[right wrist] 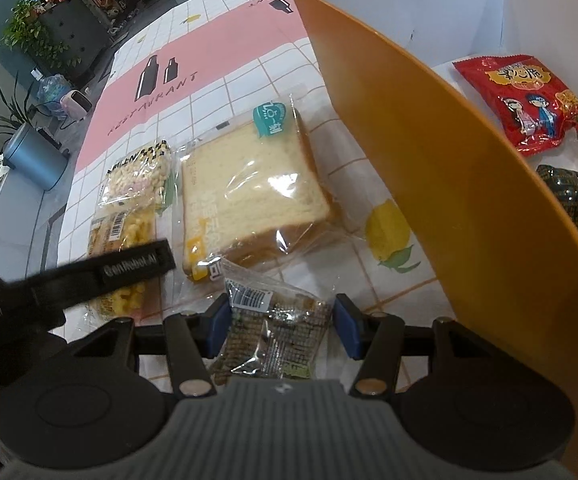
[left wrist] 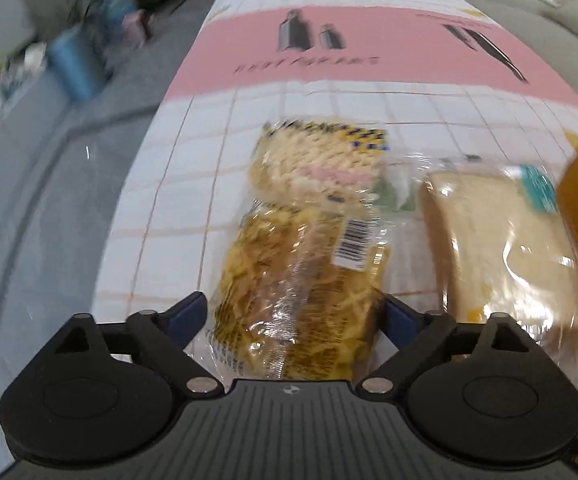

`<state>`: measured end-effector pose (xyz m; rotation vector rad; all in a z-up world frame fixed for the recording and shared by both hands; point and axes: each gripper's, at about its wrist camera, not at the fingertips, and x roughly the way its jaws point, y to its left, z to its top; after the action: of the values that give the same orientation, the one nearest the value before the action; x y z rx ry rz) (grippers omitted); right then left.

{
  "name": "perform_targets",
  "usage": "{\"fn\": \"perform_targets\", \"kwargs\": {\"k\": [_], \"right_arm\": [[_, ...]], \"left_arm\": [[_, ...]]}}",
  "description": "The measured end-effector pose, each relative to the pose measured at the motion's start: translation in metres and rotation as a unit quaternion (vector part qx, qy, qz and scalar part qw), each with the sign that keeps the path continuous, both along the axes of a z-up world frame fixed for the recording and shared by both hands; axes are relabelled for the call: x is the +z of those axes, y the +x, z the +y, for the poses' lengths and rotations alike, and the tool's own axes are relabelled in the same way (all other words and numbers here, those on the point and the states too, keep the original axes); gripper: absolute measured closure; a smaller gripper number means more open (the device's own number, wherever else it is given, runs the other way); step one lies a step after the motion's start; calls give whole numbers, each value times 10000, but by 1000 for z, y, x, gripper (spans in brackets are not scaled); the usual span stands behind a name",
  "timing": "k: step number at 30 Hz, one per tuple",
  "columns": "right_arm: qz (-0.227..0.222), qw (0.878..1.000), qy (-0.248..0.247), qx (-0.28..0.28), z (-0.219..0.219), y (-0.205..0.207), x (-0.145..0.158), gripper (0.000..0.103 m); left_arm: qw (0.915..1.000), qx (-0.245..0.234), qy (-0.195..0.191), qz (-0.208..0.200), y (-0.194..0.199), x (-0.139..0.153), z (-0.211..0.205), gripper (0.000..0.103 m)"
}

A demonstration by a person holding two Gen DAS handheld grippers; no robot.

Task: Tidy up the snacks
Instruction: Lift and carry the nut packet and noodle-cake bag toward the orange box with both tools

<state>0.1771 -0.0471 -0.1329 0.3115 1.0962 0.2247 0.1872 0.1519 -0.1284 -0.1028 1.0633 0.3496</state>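
My left gripper (left wrist: 295,316) has its jaws around the near end of a clear yellow snack packet (left wrist: 305,280); whether the pads press it is unclear. A second yellow packet (left wrist: 321,156) lies beyond it. A bagged sliced bread (left wrist: 497,236) lies to the right; it also shows in the right wrist view (right wrist: 249,196). My right gripper (right wrist: 281,324) has its jaws either side of a small dark green packet (right wrist: 273,332) on the table. The orange box (right wrist: 449,184) stands to its right, holding a red snack bag (right wrist: 525,104) and a dark packet (right wrist: 573,204).
The table carries a white and pink grid cloth (left wrist: 329,56) with a left edge (left wrist: 149,184) dropping to grey floor. The left gripper's arm (right wrist: 89,276) crosses the yellow packets (right wrist: 129,208). A grey bin (right wrist: 33,156) and plants (right wrist: 37,28) stand beyond the table.
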Motion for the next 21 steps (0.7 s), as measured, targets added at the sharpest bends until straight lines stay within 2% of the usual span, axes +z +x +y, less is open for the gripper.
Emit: {"fn": "perform_targets", "kwargs": {"k": [4, 8, 12, 16, 21], "right_arm": [[-28, 10000, -52, 8, 2, -1, 0, 49], [-39, 10000, -85, 30, 4, 0, 0, 49], [28, 9998, 194, -25, 2, -1, 1, 50], [-184, 9997, 84, 130, 9, -5, 13, 50], [-325, 9988, 223, 278, 15, -10, 25, 50]], "left_arm": [[9995, 34, -285, -92, -8, -1, 11, 0], [9996, -33, -229, -145, -14, 3, 9, 8], [9995, -132, -239, -182, -14, 5, 8, 13], [9978, -114, -560, -328, -18, 11, 16, 17], [9957, -117, -830, -387, -26, 17, 20, 20]]}}
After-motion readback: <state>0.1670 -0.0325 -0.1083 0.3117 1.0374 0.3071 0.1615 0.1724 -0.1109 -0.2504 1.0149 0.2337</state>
